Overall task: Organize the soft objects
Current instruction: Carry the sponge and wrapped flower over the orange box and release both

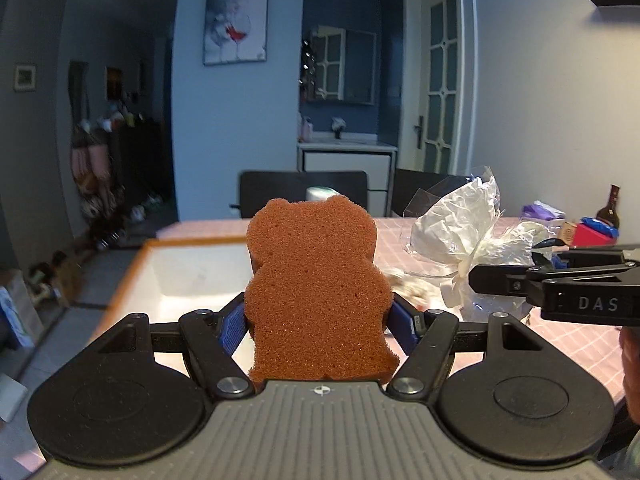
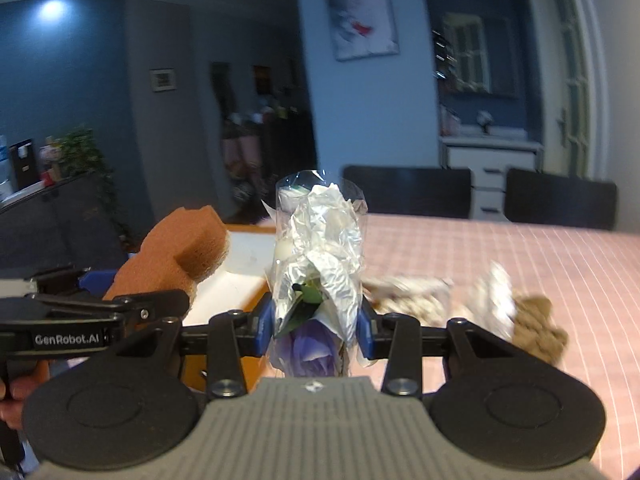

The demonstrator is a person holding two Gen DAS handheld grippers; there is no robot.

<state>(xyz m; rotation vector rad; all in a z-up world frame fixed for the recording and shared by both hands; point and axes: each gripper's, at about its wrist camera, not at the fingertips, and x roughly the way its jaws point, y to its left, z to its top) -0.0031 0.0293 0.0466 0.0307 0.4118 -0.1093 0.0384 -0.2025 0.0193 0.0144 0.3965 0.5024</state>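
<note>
My left gripper (image 1: 319, 322) is shut on a brown bear-shaped sponge (image 1: 316, 280), held upright above the white tray (image 1: 192, 276) with an orange rim. The sponge also shows at the left of the right wrist view (image 2: 176, 264). My right gripper (image 2: 316, 326) is shut on a wrapped flower bouquet (image 2: 320, 248) in white paper and clear film, with a purple flower (image 2: 308, 350) near the camera. The bouquet also shows in the left wrist view (image 1: 460, 236), to the right of the sponge. Both grippers are held above the table.
A pink checked tablecloth (image 2: 520, 264) covers the table. A brown and white plush thing (image 2: 480, 304), blurred, lies on it to the right. Dark chairs (image 2: 408, 190) stand at the far edge. A red and blue box (image 1: 592, 234) and a bottle (image 1: 610, 204) stand far right.
</note>
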